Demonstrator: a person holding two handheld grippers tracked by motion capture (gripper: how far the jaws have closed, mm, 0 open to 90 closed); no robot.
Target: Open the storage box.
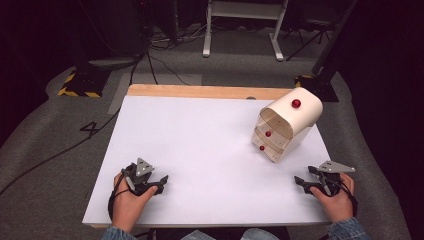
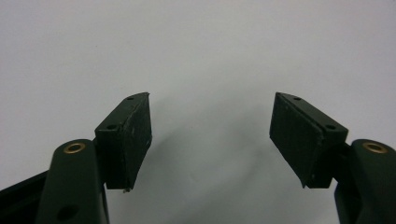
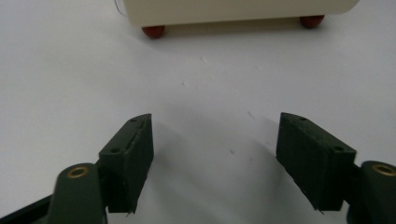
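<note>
A dim room: grey carpet [image 1: 45, 130], black cables [image 1: 165, 65], white desk legs [image 1: 242, 30] behind

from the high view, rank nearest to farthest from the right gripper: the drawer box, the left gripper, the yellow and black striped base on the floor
1. drawer box, just ahead of the right gripper.
2. left gripper, across the table's near edge.
3. striped base, on the floor beyond the far left corner.
</note>
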